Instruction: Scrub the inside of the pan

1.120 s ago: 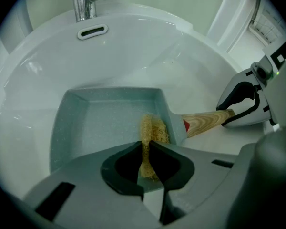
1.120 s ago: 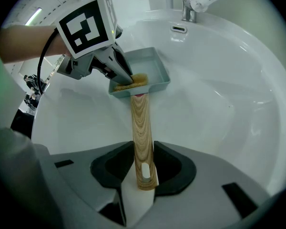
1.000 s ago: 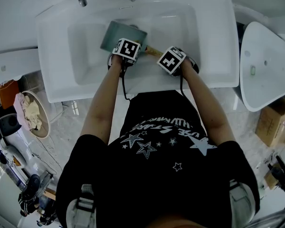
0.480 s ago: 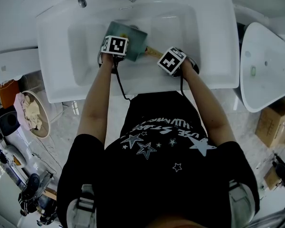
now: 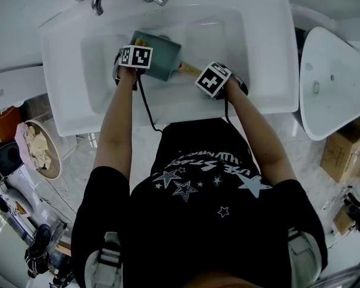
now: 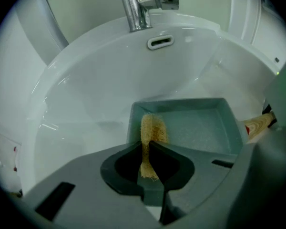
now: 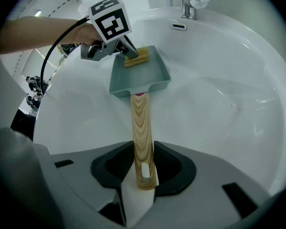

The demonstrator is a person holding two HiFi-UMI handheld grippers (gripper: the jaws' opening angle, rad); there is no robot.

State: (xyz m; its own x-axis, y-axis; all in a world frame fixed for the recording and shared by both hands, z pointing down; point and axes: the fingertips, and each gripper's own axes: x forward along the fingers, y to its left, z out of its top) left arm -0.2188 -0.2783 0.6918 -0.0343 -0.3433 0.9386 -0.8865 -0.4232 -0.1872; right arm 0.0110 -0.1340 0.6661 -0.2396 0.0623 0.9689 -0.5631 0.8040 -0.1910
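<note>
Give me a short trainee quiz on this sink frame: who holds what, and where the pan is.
1. True or false: the left gripper is shut on the yellow sponge.
2. What do the right gripper's jaws clamp? A) a cup B) the pan's wooden handle C) a brush
3. Fill in: the teal pan sits inside the white ____.

Key: 1 true; 2 B; 3 sink.
</note>
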